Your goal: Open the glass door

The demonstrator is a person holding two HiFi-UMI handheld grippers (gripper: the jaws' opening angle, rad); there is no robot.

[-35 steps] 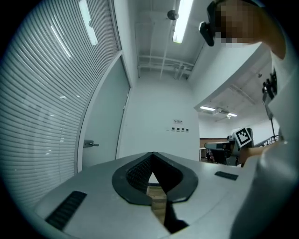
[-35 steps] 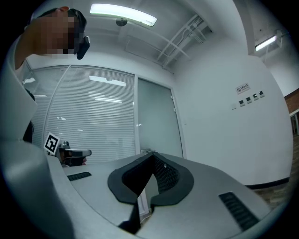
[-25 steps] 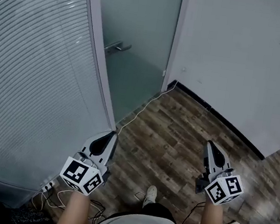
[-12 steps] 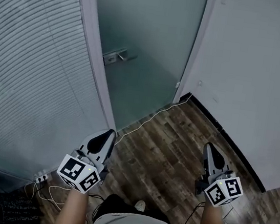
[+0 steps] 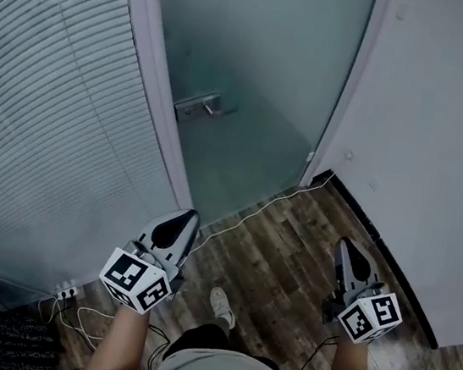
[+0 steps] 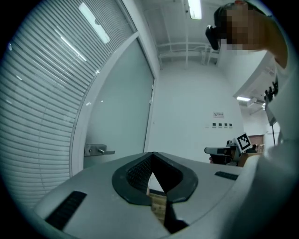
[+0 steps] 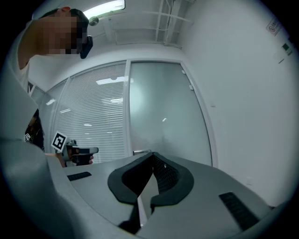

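Observation:
The frosted glass door point(image 5: 255, 81) stands shut in its pale frame, with a metal lever handle point(image 5: 200, 107) near its left edge. My left gripper point(image 5: 182, 220) is held low in front of the frame's left post, shut with nothing in it, well short of the handle. My right gripper point(image 5: 347, 249) is level with it to the right, also shut and empty, over the wood floor. From the left gripper point(image 6: 152, 163), the handle point(image 6: 98, 150) lies left of the jaws. Past the right gripper point(image 7: 152, 168), the door point(image 7: 159, 112) fills the middle.
A curved wall of horizontal blinds point(image 5: 45, 111) runs down the left. A white wall point(image 5: 428, 122) with a black baseboard point(image 5: 377, 243) closes the right. A white cable point(image 5: 253, 213) crosses the wood floor point(image 5: 290, 256) to a power strip point(image 5: 67, 292). The person's shoe point(image 5: 221, 305) is between the grippers.
The person has walked closer to the door: the door and handle look larger and lower in the head view. Both grippers stayed shut and moved forward with the body.

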